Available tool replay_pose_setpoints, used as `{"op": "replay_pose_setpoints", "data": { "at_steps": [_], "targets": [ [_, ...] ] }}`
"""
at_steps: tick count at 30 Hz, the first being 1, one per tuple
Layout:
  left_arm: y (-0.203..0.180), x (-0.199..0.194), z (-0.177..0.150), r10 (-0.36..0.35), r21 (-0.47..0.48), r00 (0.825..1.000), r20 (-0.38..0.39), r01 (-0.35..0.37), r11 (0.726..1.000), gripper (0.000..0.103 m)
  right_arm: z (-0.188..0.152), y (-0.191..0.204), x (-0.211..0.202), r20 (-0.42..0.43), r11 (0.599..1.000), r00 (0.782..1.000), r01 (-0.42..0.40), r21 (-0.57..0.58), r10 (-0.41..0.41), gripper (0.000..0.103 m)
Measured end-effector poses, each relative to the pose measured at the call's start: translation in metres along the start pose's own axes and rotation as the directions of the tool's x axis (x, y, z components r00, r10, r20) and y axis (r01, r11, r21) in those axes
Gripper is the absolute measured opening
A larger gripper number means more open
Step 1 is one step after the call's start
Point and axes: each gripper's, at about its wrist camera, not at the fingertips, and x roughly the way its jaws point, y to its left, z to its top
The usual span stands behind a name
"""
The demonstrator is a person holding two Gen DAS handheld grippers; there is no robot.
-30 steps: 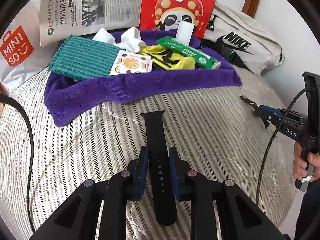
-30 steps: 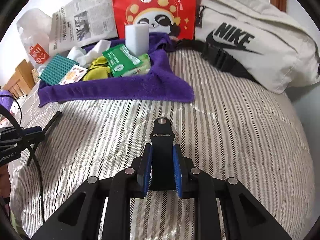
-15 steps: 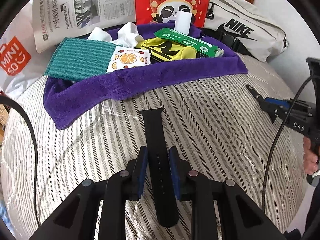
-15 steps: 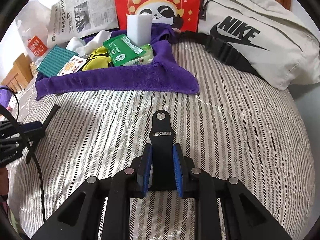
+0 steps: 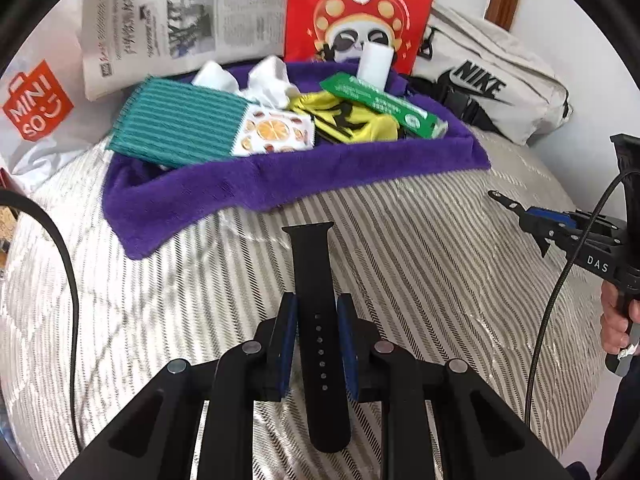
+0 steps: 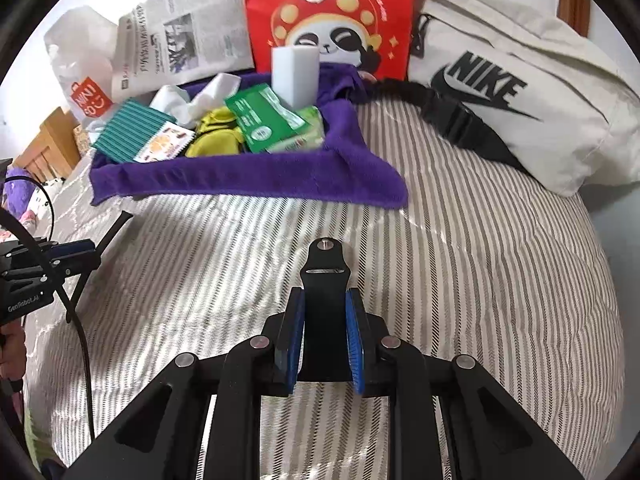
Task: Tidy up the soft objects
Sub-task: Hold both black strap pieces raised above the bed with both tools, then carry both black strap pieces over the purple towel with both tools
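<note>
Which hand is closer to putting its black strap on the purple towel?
Probably left. The left gripper holds its long black holed strap with the tip near the purple towel's edge; the right gripper's short black pin strap sits farther back.

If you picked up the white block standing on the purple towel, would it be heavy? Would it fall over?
The white block looks like a foam sponge, so it is probably very light and squashy. It stands on end on the soft purple towel, so a small nudge would likely tip it. It should not break or roll.

Two watch-strap halves [image 5: 316, 312] [image 6: 325, 304], two grippers [image 5: 316, 344] [image 6: 325, 336], perhaps six items on one purple towel [image 5: 280, 176].
</note>
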Motion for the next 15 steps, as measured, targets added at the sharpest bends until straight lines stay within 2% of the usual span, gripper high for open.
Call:
{"op": "replay_pose_setpoints", "data": {
  "at_steps": [15],
  "targets": [
    [0.027, -0.030, 0.026, 0.009, -0.029, 0.996, 0.086, -0.006, 1.000, 0.020, 0.032, 0.031, -0.022, 0.066, 0.996, 0.995, -0.067, -0.059, 0.071, 0.021]
  ]
}}
